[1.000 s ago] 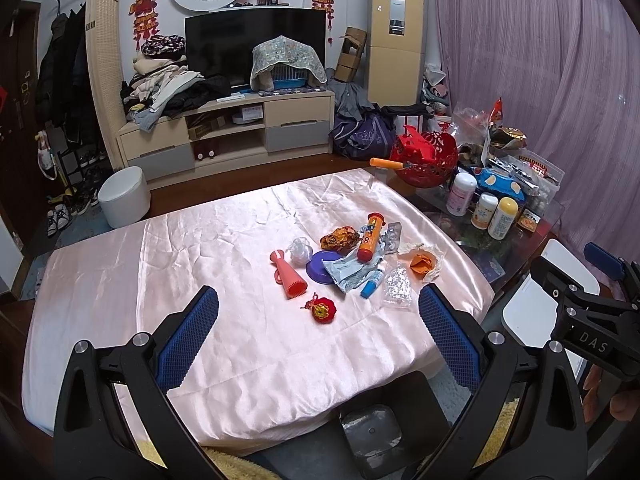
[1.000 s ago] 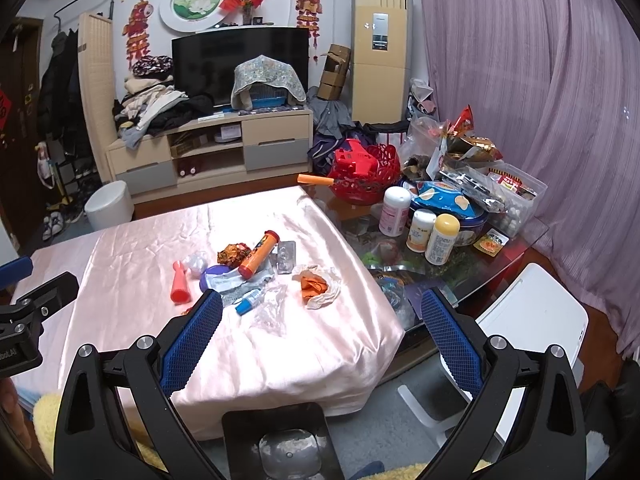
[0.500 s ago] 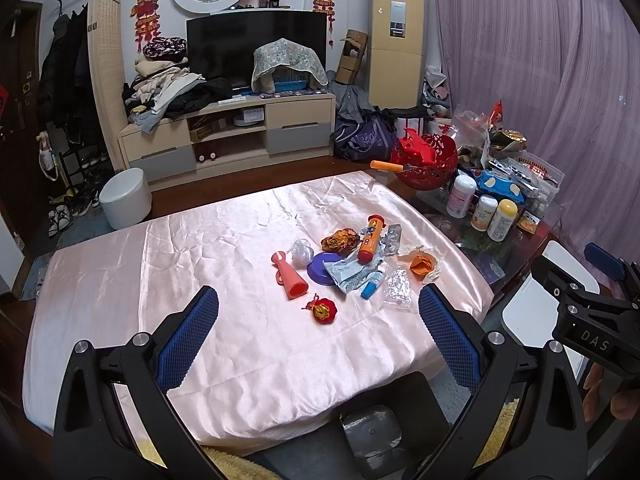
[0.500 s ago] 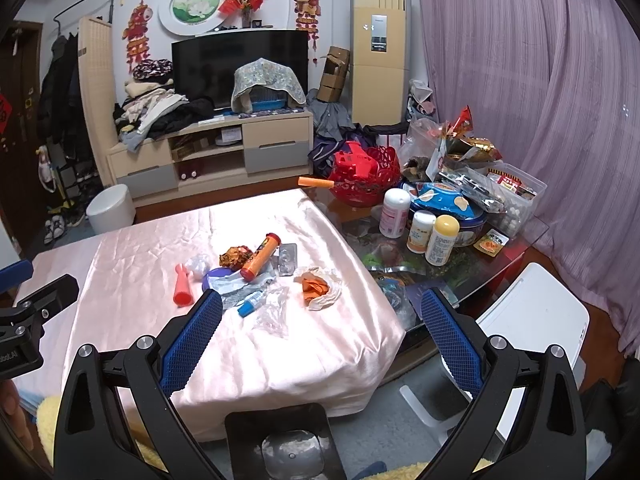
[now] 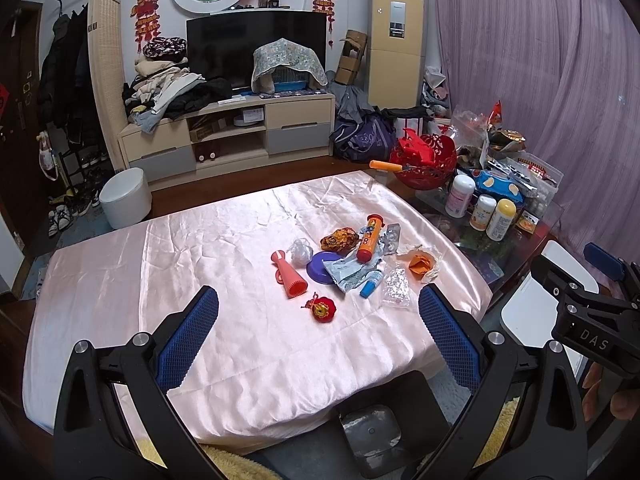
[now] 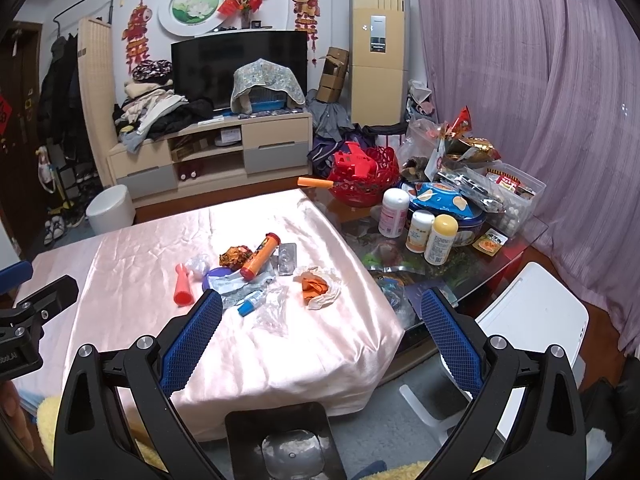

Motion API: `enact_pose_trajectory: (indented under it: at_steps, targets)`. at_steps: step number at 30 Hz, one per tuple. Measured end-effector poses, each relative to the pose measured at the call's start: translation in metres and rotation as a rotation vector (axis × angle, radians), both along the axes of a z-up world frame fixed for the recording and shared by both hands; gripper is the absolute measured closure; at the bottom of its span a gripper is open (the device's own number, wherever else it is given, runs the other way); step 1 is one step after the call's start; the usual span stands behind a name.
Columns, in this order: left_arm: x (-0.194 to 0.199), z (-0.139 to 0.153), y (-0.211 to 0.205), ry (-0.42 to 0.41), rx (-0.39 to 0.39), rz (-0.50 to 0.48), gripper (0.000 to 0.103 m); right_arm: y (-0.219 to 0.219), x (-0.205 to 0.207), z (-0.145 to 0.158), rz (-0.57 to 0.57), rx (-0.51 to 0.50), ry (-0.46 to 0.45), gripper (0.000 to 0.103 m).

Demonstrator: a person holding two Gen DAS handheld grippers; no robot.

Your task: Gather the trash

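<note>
The left gripper [image 5: 319, 322] is a black plastic frame with two angled arms, each tipped by a blue pad [image 5: 188, 342] of knobbly, grid-textured rubber. Round silver screws [image 5: 137, 339] sit at the arm joints. The right gripper [image 6: 322, 324] is built the same way. At the right edge of the left wrist view, its black body carries white "DAS" lettering [image 5: 594, 344] and a blue tip.

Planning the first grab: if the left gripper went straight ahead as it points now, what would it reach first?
Probably the small red ornament: it lies nearest on the pink cloth, centred between the open left gripper fingers. Depth is uncertain.
</note>
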State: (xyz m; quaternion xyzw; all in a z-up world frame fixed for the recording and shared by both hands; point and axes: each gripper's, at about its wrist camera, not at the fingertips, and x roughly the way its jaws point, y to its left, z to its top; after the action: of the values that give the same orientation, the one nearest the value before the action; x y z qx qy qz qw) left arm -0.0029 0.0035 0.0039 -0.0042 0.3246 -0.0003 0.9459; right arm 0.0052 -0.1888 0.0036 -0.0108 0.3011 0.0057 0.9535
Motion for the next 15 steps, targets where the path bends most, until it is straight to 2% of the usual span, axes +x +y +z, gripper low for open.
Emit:
enact_pose_trajectory:
  at_steps: [9, 10, 15]
  targets:
    - [0.0, 0.0, 0.001, 0.002, 0.0, 0.003, 0.008, -0.001, 0.0, 0.0, 0.0, 0.006, -0.001, 0.003]
    - [0.003, 0.011, 0.009, 0.005, 0.0, 0.005, 0.008, -0.001, 0.0, 0.0, -0.002, 0.01, -0.002, 0.003]
    - [0.009, 0.018, 0.02, 0.021, -0.002, 0.029, 0.008, -0.004, 0.003, 0.001, -0.013, 0.04, -0.029, 0.003]
